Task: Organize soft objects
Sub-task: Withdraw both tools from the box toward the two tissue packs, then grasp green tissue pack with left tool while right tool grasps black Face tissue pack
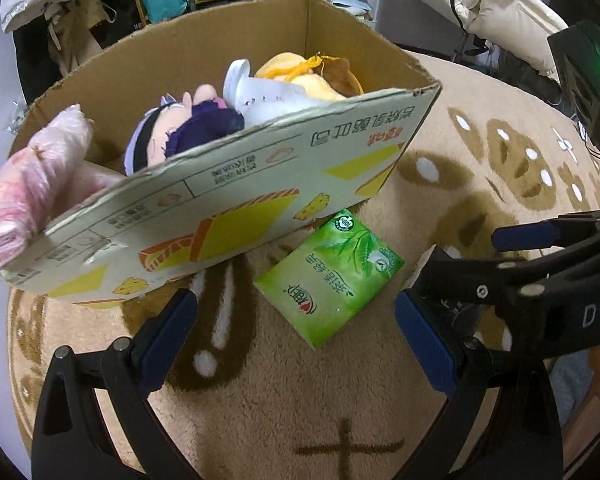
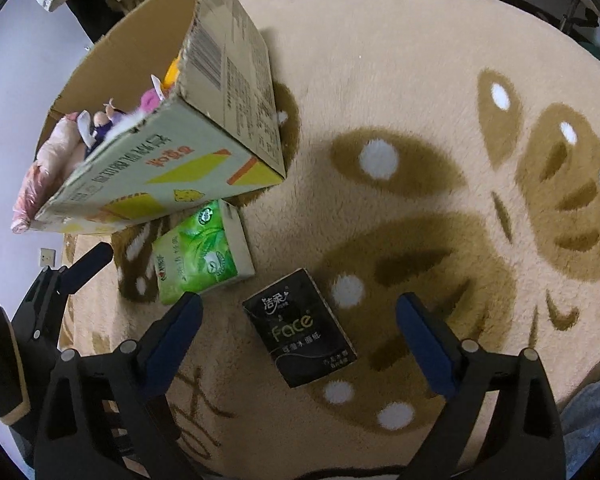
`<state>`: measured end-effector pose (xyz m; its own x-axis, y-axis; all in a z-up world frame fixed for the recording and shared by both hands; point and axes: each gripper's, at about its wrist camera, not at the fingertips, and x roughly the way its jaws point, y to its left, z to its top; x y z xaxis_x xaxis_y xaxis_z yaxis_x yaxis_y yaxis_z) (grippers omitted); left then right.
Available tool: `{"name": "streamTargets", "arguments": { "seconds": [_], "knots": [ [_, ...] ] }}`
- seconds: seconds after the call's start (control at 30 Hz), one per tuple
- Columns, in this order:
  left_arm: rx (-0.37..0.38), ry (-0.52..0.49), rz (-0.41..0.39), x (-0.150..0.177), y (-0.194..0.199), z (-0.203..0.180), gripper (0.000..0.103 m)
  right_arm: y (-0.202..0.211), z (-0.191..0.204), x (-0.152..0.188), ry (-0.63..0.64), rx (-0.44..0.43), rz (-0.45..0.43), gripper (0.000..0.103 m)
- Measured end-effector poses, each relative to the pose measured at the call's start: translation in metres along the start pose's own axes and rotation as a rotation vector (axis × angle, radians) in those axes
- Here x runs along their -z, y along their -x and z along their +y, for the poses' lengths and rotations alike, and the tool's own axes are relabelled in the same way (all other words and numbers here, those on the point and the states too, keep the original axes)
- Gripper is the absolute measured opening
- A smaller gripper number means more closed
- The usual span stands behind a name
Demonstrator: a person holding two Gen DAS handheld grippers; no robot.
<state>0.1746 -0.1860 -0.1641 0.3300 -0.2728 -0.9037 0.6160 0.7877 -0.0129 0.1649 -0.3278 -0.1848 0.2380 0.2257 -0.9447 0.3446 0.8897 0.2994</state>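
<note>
The green tissue pack [image 1: 331, 276] and the black tissue pack [image 2: 300, 328] lie on the rug [image 2: 400, 80] beside the cardboard box [image 1: 236, 184], each between a wide-open, empty hand-held gripper's jaws. Both look light and squashy (slick wrappers), so the left hand-held gripper [image 1: 296, 316] and right hand-held gripper [image 2: 300, 330] should pinch across the narrow sides.
</note>
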Motion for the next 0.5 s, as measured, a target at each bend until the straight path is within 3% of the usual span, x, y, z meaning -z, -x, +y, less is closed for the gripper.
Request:
{"name": "streamTargets", "arguments": {
  "seconds": [0.23,0.3,0.5],
  "knots": [
    [0.01,0.004,0.016,-0.001,-0.01,0.0,0.098,-0.017,0.01,0.002,0.029,0.023,0.028,0.094],
    [0.011,0.01,0.018,-0.001,-0.012,0.001,0.098,-0.021,0.012,0.004,0.039,0.033,0.032,0.088],
    [0.021,-0.007,0.031,-0.001,-0.02,-0.001,0.098,-0.037,0.011,0.004,0.024,0.029,0.064,0.085]
  ]
}}
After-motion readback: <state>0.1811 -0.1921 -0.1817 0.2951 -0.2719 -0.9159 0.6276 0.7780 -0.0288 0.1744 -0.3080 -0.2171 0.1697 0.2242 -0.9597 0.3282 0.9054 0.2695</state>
